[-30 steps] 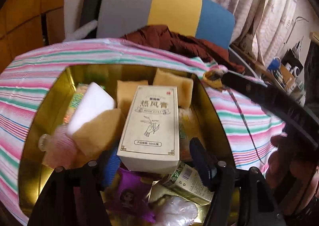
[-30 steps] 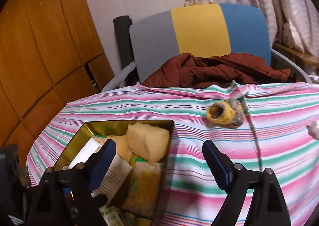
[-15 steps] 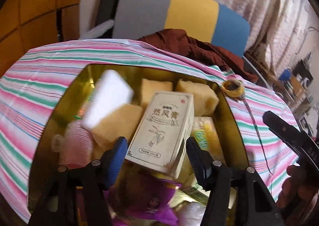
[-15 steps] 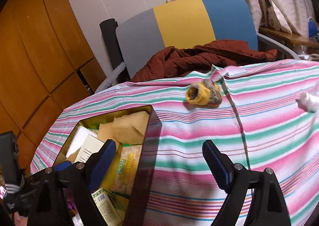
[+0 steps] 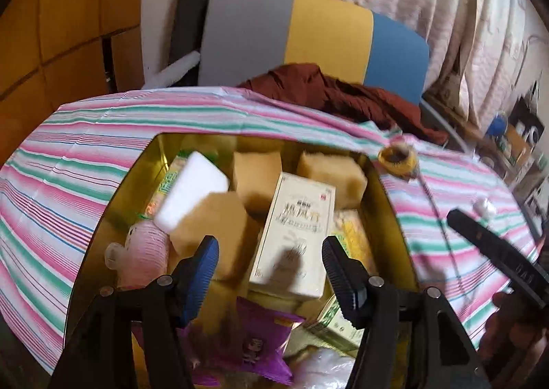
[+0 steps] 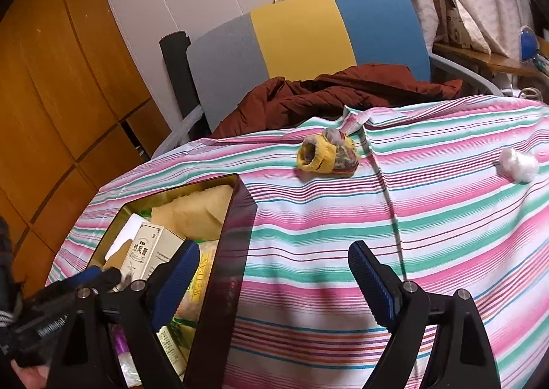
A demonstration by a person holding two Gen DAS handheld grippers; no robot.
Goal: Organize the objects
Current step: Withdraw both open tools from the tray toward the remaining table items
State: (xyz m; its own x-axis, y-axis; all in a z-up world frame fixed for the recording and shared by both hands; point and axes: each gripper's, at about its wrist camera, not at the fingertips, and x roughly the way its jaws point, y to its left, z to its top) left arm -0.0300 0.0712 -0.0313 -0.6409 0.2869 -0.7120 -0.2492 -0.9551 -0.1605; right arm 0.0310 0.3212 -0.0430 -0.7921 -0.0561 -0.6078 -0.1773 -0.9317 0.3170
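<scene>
A gold tin box (image 5: 113, 197) on the striped tablecloth holds a cream carton with Chinese print (image 5: 295, 234), a white sponge (image 5: 192, 193), yellow sponges (image 5: 257, 179), a pink item (image 5: 145, 251) and a purple packet (image 5: 254, 344). My left gripper (image 5: 269, 260) is open and empty, just above the carton. My right gripper (image 6: 272, 282) is open and empty over the cloth beside the box's right wall (image 6: 233, 251). A rolled yellow sock (image 6: 326, 155) and a white cotton ball (image 6: 518, 164) lie on the cloth farther back.
A grey, yellow and blue chair (image 6: 308, 35) with a dark red jacket (image 6: 329, 97) stands behind the table. A thin cord (image 6: 387, 197) runs across the cloth. Wooden panels are at the left, curtains and a cluttered shelf at the right.
My left gripper has let go of the cream carton, which now lies in the box, and has drawn back above it. My right gripper has moved right, away from the box.
</scene>
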